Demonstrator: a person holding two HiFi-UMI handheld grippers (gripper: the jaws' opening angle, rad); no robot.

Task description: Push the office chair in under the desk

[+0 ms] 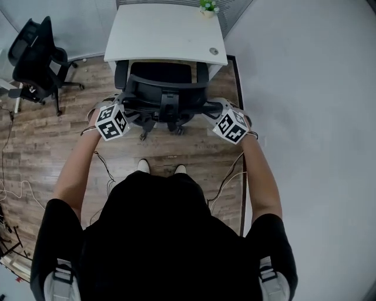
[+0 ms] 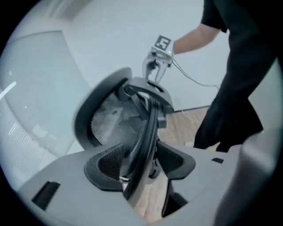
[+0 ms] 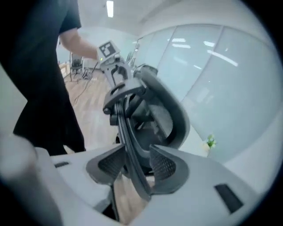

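The black mesh office chair (image 1: 161, 88) stands on the wood floor with its seat partly beneath the white desk (image 1: 164, 35). Its backrest faces me. My left gripper (image 1: 125, 101) sits at the left edge of the backrest. In the left gripper view the backrest frame (image 2: 148, 128) runs between the jaws of the left gripper (image 2: 141, 165), which stand wide, with a gap at each pad. My right gripper (image 1: 207, 108) is at the right edge. The frame edge (image 3: 128, 132) lies between the pads of the right gripper (image 3: 135, 165), not clamped.
A second black chair (image 1: 35, 56) stands at the far left. A small potted plant (image 1: 207, 7) sits at the desk's back edge. Cables (image 1: 17, 188) trail over the floor at left. A grey surface (image 1: 305, 88) borders the wood floor on the right.
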